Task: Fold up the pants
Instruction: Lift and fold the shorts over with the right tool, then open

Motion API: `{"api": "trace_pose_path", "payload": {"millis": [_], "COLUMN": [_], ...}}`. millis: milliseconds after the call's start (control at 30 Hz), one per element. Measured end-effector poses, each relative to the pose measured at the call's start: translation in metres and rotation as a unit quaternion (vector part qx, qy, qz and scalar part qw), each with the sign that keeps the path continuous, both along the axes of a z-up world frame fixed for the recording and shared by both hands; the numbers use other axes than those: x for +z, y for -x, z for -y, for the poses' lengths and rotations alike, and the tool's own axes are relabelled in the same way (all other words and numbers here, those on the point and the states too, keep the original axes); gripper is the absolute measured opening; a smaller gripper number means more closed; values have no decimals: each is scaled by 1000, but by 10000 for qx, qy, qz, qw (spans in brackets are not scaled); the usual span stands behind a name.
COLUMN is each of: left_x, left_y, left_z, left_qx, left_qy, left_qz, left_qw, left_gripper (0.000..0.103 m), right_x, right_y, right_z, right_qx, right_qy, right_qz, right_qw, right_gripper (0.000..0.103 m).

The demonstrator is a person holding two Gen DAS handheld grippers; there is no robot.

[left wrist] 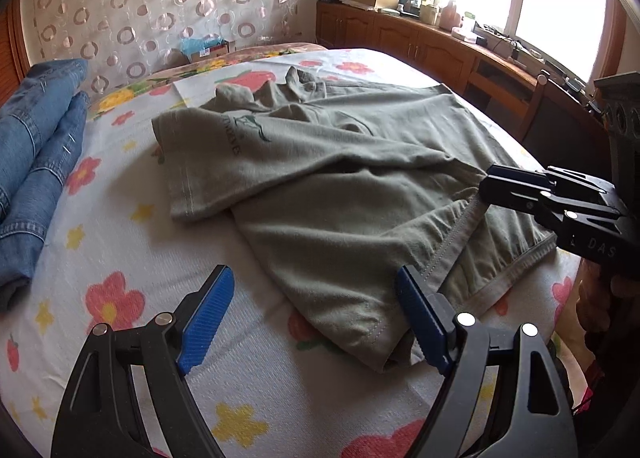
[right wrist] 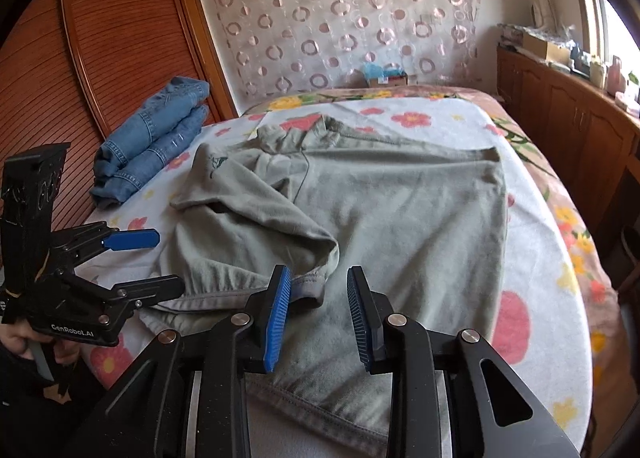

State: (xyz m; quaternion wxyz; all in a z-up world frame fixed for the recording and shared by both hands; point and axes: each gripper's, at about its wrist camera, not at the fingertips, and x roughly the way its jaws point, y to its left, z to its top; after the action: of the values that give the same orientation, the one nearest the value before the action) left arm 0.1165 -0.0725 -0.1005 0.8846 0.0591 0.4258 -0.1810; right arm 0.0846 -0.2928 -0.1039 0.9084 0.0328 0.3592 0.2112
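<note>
A grey-green garment lies crumpled and partly doubled over on the flowered bed sheet. My left gripper is open wide just above the sheet, at the garment's near stitched corner; its right pad rests against that corner. In the right wrist view the left gripper sits at the garment's left edge. My right gripper hovers over the near hem with its blue pads apart and a rolled fold of cloth just beyond them, not pinched. The right gripper reaches in from the right.
Folded blue jeans lie on the bed's left side by a wooden slatted door. Wooden cabinets with clutter run under the window on the right. A patterned curtain hangs behind the bed head.
</note>
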Motion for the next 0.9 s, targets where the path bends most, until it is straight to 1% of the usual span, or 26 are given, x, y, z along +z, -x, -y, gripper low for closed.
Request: {"api": "trace_pose_path", "payload": {"millis": [100,167,233,333,567,667,767,900], "left_x": [-1,0,1,8,29,32,32,31], "left_y": [0,0,1,5,15,16,16,15], "left_z": [-1,-1,-1,-1,0,1,1,4], "left_qx": [15,22,30,17,-48,-60,-65,-97], "left_qy": [53,70,66,81,155,172,175,170], "left_qz": [-10,-6,26,141,442,477,469,432], "left_qw": [10000,10000,10000,9999,9989,9987,9987,9989], "left_gripper": [84,84,84,84,84,84,84,84], "right_x": [1,0,-1,4,26,36,39,34], "right_y": [0,1,4,10,36,50,65,78], "right_z": [0,0,-1,1,17,28,37,46], "right_qx": [37,137,232,404,291,228,125,61], "right_qy": [-34,-64,-95,-305,-387,-385,-280,-247], "right_qz": [-52,-70,-34,113,514,664,761,668], "right_qw": [10000,9999,9997,9987,9975,9968,9966,9974], "right_gripper": [30,18,9,7,7,7,7,7]}}
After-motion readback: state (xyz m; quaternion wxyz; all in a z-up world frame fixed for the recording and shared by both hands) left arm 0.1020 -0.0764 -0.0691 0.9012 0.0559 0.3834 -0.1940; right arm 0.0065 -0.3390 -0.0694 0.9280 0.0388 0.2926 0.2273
